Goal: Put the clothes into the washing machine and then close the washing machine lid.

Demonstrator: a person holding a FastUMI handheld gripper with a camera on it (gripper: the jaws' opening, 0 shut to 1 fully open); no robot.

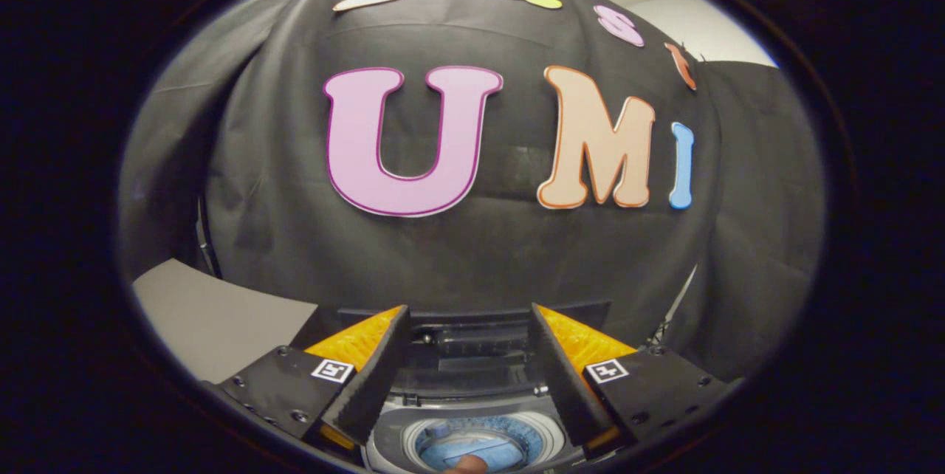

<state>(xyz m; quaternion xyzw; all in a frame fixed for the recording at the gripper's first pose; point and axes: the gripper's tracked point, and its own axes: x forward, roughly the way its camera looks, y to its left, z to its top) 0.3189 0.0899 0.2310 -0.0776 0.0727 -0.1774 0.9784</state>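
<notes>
My gripper (469, 309) is open, its two fingers spread wide with nothing between them. Below and between the fingers stands a small grey washing machine (472, 409). Its round drum opening (478, 443) faces up and looks blue inside. Something pale blue lies in the drum, but I cannot tell whether it is cloth. The dark lid (472, 350) stands raised behind the opening, just ahead of the fingertips. A small brownish thing (465, 465) shows at the near rim of the drum, and it is too cut off to identify.
A grey table surface (214, 319) stretches to the left of the left finger. The black cloth wall (472, 260) hangs close behind the machine. A thin pale pole (679, 304) leans beyond the right finger.
</notes>
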